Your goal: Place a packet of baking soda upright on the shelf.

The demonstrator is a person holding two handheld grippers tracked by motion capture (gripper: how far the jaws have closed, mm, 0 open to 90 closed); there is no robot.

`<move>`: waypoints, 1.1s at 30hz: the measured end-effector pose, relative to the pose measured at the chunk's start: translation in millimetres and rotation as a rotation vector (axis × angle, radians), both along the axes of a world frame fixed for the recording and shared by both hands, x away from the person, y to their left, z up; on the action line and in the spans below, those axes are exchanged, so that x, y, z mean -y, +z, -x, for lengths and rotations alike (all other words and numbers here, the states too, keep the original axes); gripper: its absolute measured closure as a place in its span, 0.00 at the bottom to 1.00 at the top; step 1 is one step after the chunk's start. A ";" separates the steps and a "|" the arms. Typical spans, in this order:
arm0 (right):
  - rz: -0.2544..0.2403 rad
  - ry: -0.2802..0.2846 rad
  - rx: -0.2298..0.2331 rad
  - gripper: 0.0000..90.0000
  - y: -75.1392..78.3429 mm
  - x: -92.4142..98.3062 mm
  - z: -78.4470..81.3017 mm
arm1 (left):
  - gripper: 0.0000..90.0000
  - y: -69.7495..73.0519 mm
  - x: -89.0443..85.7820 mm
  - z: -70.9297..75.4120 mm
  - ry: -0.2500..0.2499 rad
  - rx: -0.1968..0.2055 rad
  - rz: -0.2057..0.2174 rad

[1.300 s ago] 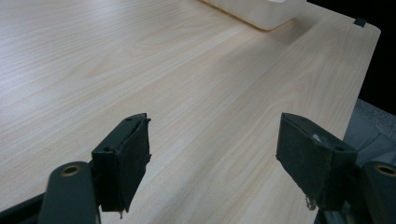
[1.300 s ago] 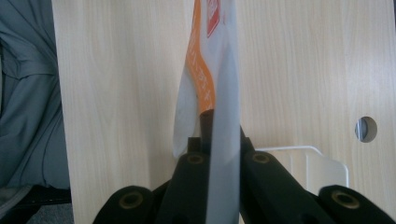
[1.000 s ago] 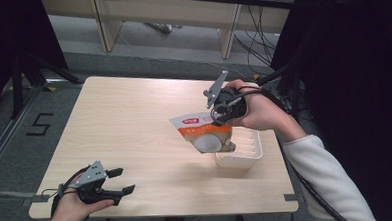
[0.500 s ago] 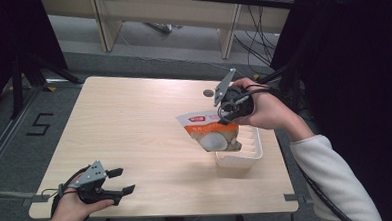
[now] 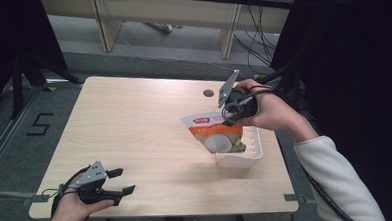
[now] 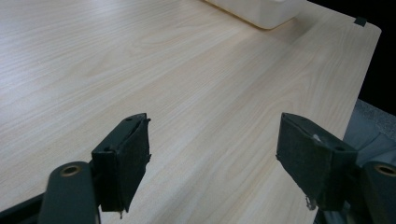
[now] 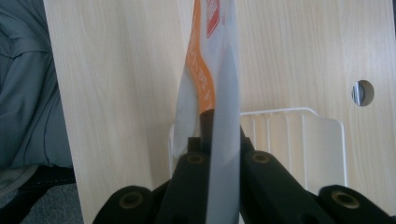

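- The right gripper [image 5: 230,120] has its fingers [image 7: 194,163] squeezed tight on the top edge of a food pouch [image 5: 216,132]. The pouch is white and orange with a red label.
- The pouch hangs in the air from that grip. Its bottom end dips toward the white tray [image 5: 258,150] that sits near the right edge of the desk [image 5: 134,123].
- In the right gripper view, the pouch [image 7: 210,70] is seen edge-on between the fingers, with the ribbed tray [image 7: 299,140] just beyond it.
- So the picking up looks done. The pouch is off the desk and held over the left end of the tray.
- I cannot tell if the bottom of the pouch is touching the tray yet or just hanging right above it.
- What looks left: lower the pouch all the way in, let it lie down in the tray, then let go.
- The left gripper [image 5: 112,184] rests low at the near left corner of the desk, well apart from the pouch. Its fingers [image 6: 126,163] are spread wide with nothing between them, just bare desk.
- In the left gripper view, a corner of the tray [image 6: 261,11] shows far off at the top.
- The left hand seems to be waiting. It has no job to do right now, I think.
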State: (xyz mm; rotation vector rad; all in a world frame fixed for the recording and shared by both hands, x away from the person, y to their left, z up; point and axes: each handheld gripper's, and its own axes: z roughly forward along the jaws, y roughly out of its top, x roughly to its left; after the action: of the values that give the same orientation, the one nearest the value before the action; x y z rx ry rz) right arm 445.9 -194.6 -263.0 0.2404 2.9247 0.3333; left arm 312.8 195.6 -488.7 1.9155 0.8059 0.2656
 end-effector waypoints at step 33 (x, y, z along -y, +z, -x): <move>0.055 -0.003 -0.016 1.00 -5.4 19.9 1.2 | 0.28 -0.1 0.6 0.0 0.002 -0.005 0.003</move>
State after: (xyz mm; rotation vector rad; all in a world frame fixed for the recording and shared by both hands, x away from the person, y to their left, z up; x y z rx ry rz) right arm 444.7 -214.5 -268.5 0.2411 2.9444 0.2508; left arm 312.7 195.1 -488.8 1.9134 0.8108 0.2610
